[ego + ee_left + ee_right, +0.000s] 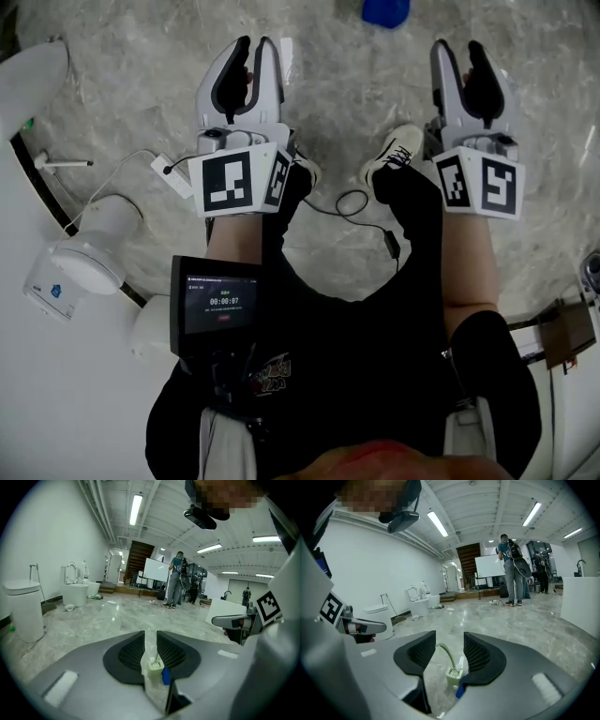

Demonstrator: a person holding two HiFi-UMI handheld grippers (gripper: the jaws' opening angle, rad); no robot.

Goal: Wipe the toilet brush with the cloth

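floor (117,616): grey veined marble, glossy
walls (51,541): plain white
ceiling (168,508): white, exposed pipes (101,513), tube lights (136,508) on
left wall: toilets (75,591) in a row
far end: whiteboard (155,570), dark staircase (140,555), people (176,581) standing

The head view looks steeply down over the person's lap onto the marble floor (356,84), left gripper (255,45) close at 11 o'clock, right gripper (458,47) at 1 o'clock. Each gripper view sits low behind its own jaws, facing nearly level across that floor. Both share the whiteboard (156,570) and standing people (176,581) near 1 o'clock; the head view's blue patch (385,11) at 12 o'clock probably shows low in both.
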